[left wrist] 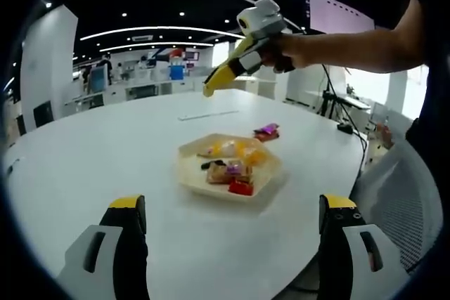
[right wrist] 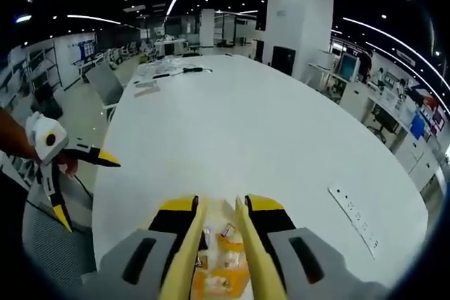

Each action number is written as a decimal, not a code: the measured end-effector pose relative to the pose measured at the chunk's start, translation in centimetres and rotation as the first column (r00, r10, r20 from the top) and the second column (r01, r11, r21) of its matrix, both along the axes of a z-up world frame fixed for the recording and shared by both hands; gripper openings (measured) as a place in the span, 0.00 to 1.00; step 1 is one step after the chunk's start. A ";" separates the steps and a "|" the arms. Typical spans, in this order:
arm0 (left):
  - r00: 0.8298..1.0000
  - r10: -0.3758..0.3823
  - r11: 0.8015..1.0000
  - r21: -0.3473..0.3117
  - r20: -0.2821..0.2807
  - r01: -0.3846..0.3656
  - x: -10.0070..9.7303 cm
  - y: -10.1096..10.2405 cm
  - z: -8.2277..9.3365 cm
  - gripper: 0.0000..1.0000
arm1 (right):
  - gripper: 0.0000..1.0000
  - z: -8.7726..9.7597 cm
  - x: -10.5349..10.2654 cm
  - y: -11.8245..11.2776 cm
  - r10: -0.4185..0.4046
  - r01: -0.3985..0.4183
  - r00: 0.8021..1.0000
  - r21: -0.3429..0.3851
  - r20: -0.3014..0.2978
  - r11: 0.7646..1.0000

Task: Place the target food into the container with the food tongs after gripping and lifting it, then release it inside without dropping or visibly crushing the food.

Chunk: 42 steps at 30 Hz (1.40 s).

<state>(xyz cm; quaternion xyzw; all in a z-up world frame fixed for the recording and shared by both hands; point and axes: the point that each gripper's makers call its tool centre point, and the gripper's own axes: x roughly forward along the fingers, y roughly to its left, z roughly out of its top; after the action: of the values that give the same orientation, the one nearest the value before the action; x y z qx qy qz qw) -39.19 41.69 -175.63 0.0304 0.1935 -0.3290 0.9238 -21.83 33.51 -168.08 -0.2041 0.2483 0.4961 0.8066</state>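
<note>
You stand at a big white table [left wrist: 105,152] in a wide, bright room. It is the largest thing here, and most of its top is bare, so both your hands have room to move.

Near the table's edge sits the container [left wrist: 188,173], a pale, shallow tray. It is low and open on top, so food can go in from above. Several wrapped snacks lie inside it, yellow, brown and red. One more snack [left wrist: 266,131], in a pink and red wrapper, lies on the table just beside the tray. I think this is the food you must move, but it is small and I cannot be sure.

Your right gripper [right wrist: 219,244] is held high over the tray and looks down at it. It holds the yellow tongs [right wrist: 184,258], one arm along each jaw. The jaws are close together, and the tong tips [left wrist: 209,89] look almost shut with nothing between them. Keeping them high keeps them from bumping the food.

Your left gripper [left wrist: 228,226] waits low over the table, in front of the tray. Its two jaws are spread wide and hold nothing. It stays back, out of the way of the tongs.

Next you will likely bring the tongs down to the snack beside the tray, and squeeze it softly so it does not get crushed.
</note>
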 end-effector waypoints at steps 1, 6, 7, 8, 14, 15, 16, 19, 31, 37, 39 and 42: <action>1.000 -0.002 1.000 0.001 0.001 0.002 0.0 0.0 0.0 0.99 | 0.25 0.2 -0.1 -0.1 0.000 0.000 1.000 0.004 -0.001 1.000; 1.000 -0.006 1.000 -0.005 -0.002 0.006 -0.1 -0.1 0.0 0.99 | 0.26 1.0 -0.3 -0.5 -0.001 0.001 1.000 0.022 0.016 1.000; 1.000 -0.008 1.000 -0.005 -0.002 0.008 -0.1 -0.2 0.0 0.99 | 0.26 1.3 -0.2 -0.7 -0.003 0.002 1.000 0.026 0.024 1.000; 1.000 -0.009 1.000 -0.005 0.000 0.009 -0.1 -0.2 0.0 0.99 | 0.26 1.5 -0.3 -0.8 -0.007 0.006 1.000 0.033 0.025 0.999; 1.000 -0.023 1.000 -0.001 -0.006 0.023 -0.2 -0.5 -0.1 0.99 | 0.26 2.7 -0.7 -2.1 -0.015 0.012 0.999 0.052 0.047 0.999; 1.000 -0.025 1.000 0.000 -0.006 0.025 -0.2 -0.5 -0.1 0.99 | 0.26 2.8 -0.8 -2.4 -0.018 0.015 0.999 0.055 0.046 0.998; 1.000 -0.026 1.000 0.002 -0.005 0.026 -0.2 -0.4 -0.2 0.99 | 0.26 3.1 -0.8 -2.7 -0.024 0.021 0.999 0.063 0.048 0.998; 0.999 -0.031 1.000 0.005 -0.009 0.031 -0.4 -0.6 -0.2 0.99 | 0.26 3.7 -0.9 -3.7 -0.039 0.035 0.998 0.076 0.057 0.996; 0.999 -0.047 0.999 0.014 -0.013 0.047 -0.5 -0.8 -0.4 0.99 | 0.26 5.3 -1.6 -7.9 -0.092 0.081 0.991 0.112 0.093 0.990; 0.999 -0.043 0.999 0.021 -0.013 0.044 -0.5 -0.8 -0.5 0.99 | 0.26 5.0 -2.0 -11.4 -0.126 0.114 0.987 0.118 0.096 0.986; 0.999 -0.039 0.999 0.020 -0.010 0.039 -0.5 -0.7 -0.4 0.99 | 0.26 5.0 -2.0 -12.6 -0.142 0.128 0.985 0.124 0.103 0.984; 0.999 -0.035 0.999 0.019 -0.011 0.035 -0.4 -0.7 -0.3 0.99 | 0.26 4.9 -2.1 -14.5 -0.163 0.150 0.981 0.123 0.104 0.981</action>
<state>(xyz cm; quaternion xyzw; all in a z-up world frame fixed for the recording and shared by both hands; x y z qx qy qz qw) -39.60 40.99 -175.97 0.0408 0.2009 -0.3436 0.9165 -23.96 19.05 -163.23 -0.1652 0.1887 0.4322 0.8662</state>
